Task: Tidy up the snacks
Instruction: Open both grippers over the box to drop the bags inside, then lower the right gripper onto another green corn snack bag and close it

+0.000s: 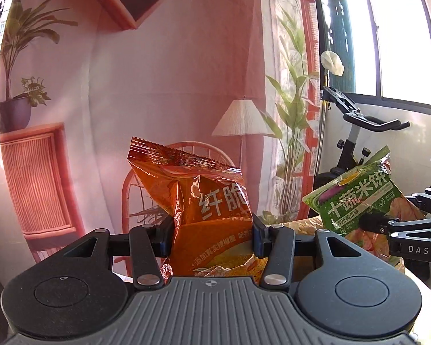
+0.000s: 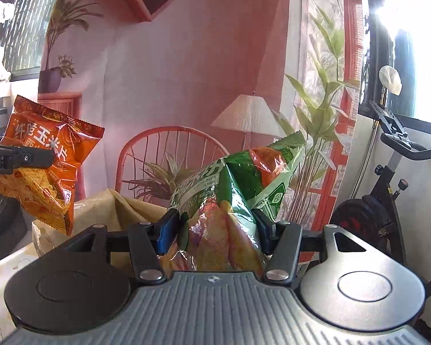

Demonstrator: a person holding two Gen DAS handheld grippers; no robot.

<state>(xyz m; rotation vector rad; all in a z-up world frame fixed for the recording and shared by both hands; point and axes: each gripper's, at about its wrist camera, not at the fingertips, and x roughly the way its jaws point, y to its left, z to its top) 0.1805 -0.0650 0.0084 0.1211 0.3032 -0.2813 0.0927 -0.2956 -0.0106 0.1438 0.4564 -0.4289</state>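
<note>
Orange foil fills the gap between the left gripper [image 1: 212,237]'s blue pads: the orange bag [image 1: 198,201] is pinched across its lower half, both pads pressing into crumpled sides, so that gripper is closed on it. The bag's long axis runs up and away from the fingers, its crimped top seal leaning to the left above them. It is glossy, creased, with white printed characters and chips pictured near the bottom.

The right gripper [image 2: 215,227] is likewise clamped on the green bag [image 2: 232,189], pads biting into the clear lower part where pale, pinkish crackers show through. This bag's long axis tilts up and to the right from the fingers, its green-and-white top seal furthest out.

Both bags hang in the air, side by side but apart. Just beyond and below the right gripper's fingertips, toward the left, lies the open mouth of a yellowish paper sack [image 2: 120,204] standing on a patterned tabletop [image 2: 3,273]. By my judgement that sack is the likely drop point. The green bag looks nearer its opening; the orange one hangs above the sack's left edge, so each would have to go forward and down, bottom end first.
</note>
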